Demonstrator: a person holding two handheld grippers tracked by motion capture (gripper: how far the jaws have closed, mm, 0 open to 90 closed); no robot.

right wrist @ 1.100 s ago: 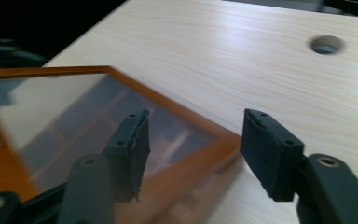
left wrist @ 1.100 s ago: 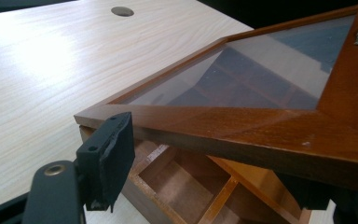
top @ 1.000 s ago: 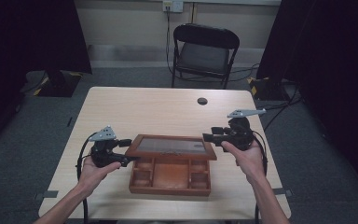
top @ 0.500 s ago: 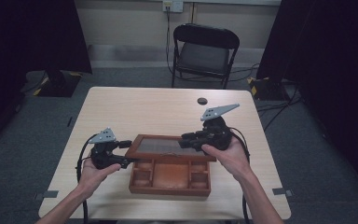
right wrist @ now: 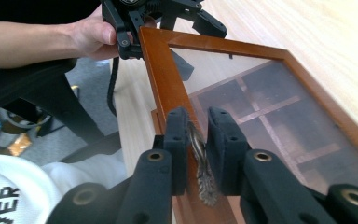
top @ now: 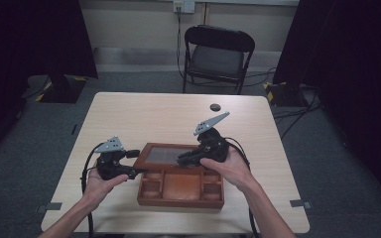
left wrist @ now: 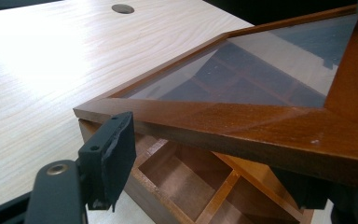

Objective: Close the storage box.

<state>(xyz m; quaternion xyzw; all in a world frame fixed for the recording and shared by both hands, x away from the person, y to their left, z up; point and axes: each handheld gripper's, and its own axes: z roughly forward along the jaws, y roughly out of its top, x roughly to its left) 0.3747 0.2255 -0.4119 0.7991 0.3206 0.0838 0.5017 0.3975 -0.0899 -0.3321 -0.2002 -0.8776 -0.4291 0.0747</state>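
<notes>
Glass set in a stiff wooden lid (top: 171,154) at centre frame looks fragile, so over the box (top: 181,188) my right gripper (right wrist: 197,122) narrowly brackets its metal clasp (right wrist: 200,161) while my wide-open left gripper (left wrist: 205,158) straddles the frame's corner, avoiding the pane.

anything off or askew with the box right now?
The glass lid is not seated: it is lifted off the wooden box, with compartments visible under its raised corner. The right gripper straddles the metal clasp on the lid's front edge. No damage or spills visible.
</notes>
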